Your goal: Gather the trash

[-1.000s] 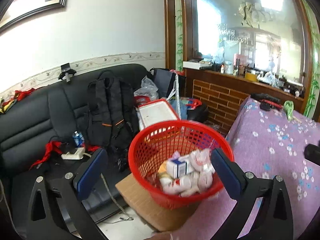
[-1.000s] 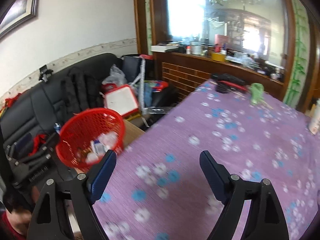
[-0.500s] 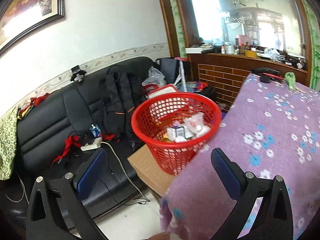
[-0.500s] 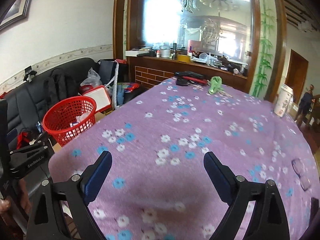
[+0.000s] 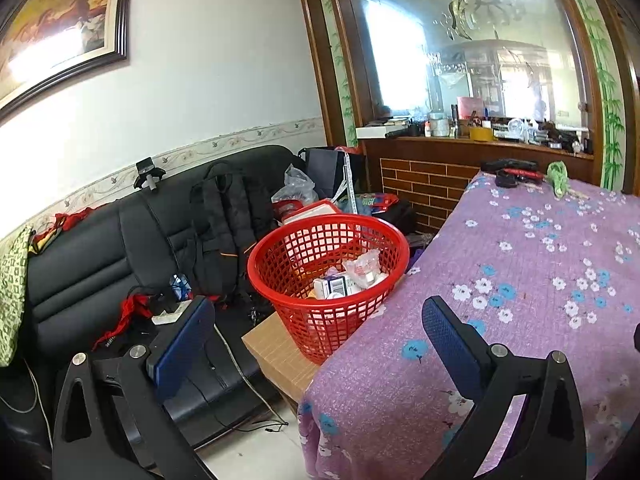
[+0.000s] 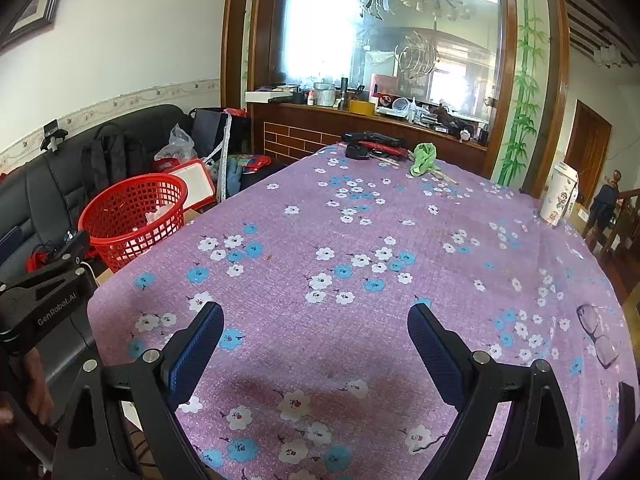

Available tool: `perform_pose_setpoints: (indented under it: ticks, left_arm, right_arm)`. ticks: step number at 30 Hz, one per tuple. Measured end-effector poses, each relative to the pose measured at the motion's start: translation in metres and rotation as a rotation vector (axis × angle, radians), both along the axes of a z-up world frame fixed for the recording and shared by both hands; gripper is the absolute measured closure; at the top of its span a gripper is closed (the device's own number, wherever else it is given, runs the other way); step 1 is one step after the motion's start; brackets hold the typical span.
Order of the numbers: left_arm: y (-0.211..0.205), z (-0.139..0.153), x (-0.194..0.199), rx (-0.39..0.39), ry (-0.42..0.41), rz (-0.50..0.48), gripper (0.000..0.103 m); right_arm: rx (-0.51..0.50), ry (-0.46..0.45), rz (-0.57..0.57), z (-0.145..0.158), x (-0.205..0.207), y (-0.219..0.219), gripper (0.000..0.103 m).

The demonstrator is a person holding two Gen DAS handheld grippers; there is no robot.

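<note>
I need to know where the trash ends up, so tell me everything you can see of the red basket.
The red basket is round, plastic-looking, with lattice walls and a solid rolled rim, flaring toward the top. It stands upright on a cardboard box beside the purple tablecloth, in front of the black sofa. Inside lie a small carton and crumpled wrappers.

The red basket [image 5: 328, 276] is glossy plastic lattice on a matt cardboard box [image 5: 280, 356]. The tablecloth [image 6: 360, 240] looks woven and matt. The sofa [image 5: 80, 272] at left is smooth black leather.

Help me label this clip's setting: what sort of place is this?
Most likely a lived-in home living or dining room: a black sofa piled with bags, a table under a flowered purple cloth, and a framed painting on the wall.
</note>
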State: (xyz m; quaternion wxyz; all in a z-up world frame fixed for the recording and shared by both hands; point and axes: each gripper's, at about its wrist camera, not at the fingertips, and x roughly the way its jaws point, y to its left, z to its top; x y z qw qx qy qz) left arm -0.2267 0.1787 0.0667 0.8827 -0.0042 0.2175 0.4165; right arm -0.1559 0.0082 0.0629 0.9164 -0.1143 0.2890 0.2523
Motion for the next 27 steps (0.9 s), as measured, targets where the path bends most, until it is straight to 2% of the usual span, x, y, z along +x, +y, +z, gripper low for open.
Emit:
perform_pose_setpoints:
  ticks: [27]
  left_arm:
    - [0.002,-0.014,0.005,-0.005,0.05,-0.014,0.0]
  right_arm:
    - [-0.05,0.002,0.011,-0.008,-0.002,0.009,0.007]
